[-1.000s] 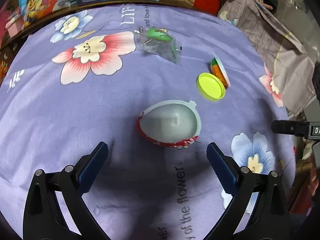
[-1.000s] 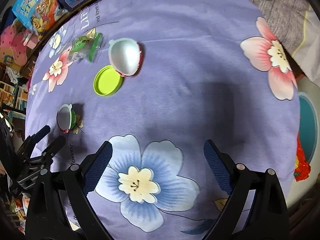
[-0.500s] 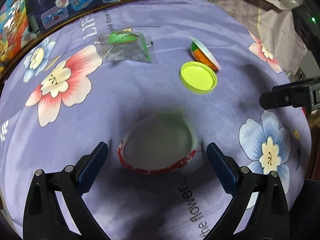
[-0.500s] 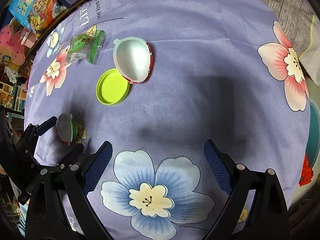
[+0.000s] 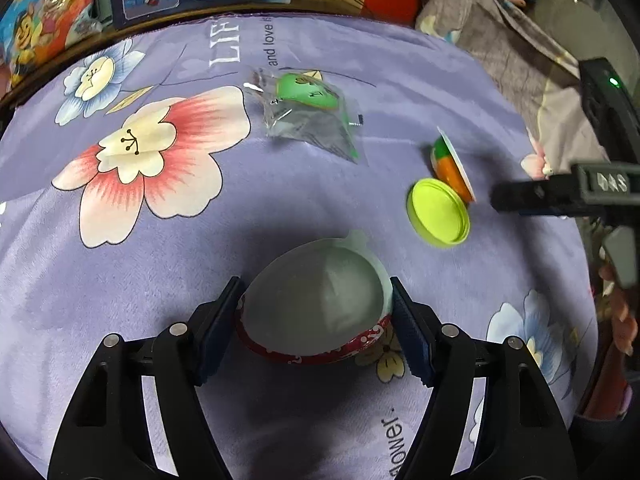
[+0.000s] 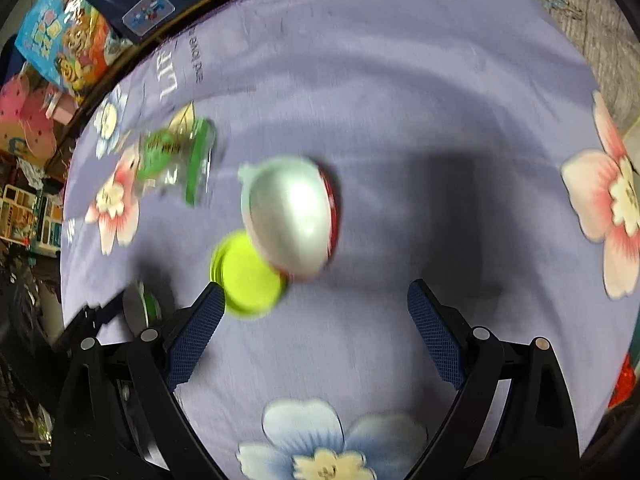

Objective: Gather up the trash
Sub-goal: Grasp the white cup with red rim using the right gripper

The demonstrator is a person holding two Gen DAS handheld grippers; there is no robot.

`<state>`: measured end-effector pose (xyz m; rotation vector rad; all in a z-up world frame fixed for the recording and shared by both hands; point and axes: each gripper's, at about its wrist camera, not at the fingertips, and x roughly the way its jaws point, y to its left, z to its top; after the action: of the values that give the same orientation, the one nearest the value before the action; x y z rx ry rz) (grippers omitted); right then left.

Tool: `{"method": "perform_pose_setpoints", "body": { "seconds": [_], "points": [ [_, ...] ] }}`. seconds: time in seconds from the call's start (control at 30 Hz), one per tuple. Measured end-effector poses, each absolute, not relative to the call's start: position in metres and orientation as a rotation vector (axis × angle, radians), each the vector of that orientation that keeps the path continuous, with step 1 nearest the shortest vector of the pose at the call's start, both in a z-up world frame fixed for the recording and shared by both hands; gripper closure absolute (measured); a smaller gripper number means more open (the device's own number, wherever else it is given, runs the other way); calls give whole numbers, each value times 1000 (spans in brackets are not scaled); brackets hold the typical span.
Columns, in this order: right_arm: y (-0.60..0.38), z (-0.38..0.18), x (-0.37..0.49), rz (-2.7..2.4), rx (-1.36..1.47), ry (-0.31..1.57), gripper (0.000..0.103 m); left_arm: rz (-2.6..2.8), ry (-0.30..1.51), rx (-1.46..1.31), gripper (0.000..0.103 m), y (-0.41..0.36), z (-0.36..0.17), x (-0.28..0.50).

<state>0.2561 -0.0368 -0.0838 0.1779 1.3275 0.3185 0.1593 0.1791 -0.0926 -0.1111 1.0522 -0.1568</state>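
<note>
Trash items lie scattered on the purple floral cloth (image 5: 168,248) that covers the surface. Landmark: the yellow-green lid (image 5: 438,218).

Left claw (image 5: 316,312): I hold it narrowed around an empty cup with a red patterned rim (image 5: 316,304), which sits just nearer to me than the lid. Both blue pads (image 5: 224,320) meet the cup's opposite sides, placed low on the wall, so the grip bears on the stiffer rim band. I judge the cup is gripped but not yet lifted; whether it is off the cloth cannot be told.

Right claw (image 6: 316,320): I hold it wide, holding nothing, above the cloth just short of the lid (image 6: 248,276). A second cup, silvery inside with a red rim (image 6: 292,216), lies tipped on its side touching the lid's far edge. The view is blurred.

A clear wrapper with green print (image 5: 308,116) lies well beyond the lid. No bin is visible.
</note>
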Motion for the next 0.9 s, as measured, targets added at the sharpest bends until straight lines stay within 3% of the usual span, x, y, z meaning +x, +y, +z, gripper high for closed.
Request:
{"method": "perform_pose_setpoints", "body": {
  "seconds": [0.33, 0.4, 0.47, 0.5, 0.53, 0.57, 0.9],
  "points": [
    [-21, -95, 286, 362, 166, 1282, 15, -156, 1055, -132, 31, 178, -92, 171],
    [-18, -97, 287, 367, 151, 1278, 19, -155, 1055, -130, 31, 178, -92, 172],
    [-16, -101, 287, 374, 139, 1286, 35, -152, 1057, -128, 31, 177, -92, 173],
    [-15, -101, 286, 367, 124, 1273, 38, -150, 1058, -128, 31, 177, -92, 173],
    [-14, -100, 285, 369, 107, 1264, 51, -150, 1060, -128, 31, 177, -92, 174],
    [-14, -99, 285, 371, 104, 1262, 54, -146, 1061, -127, 31, 176, -92, 175],
    [-41, -81, 265, 372, 164, 1236, 54, -154, 1073, -105, 31, 160, -87, 173]
  ]
}}
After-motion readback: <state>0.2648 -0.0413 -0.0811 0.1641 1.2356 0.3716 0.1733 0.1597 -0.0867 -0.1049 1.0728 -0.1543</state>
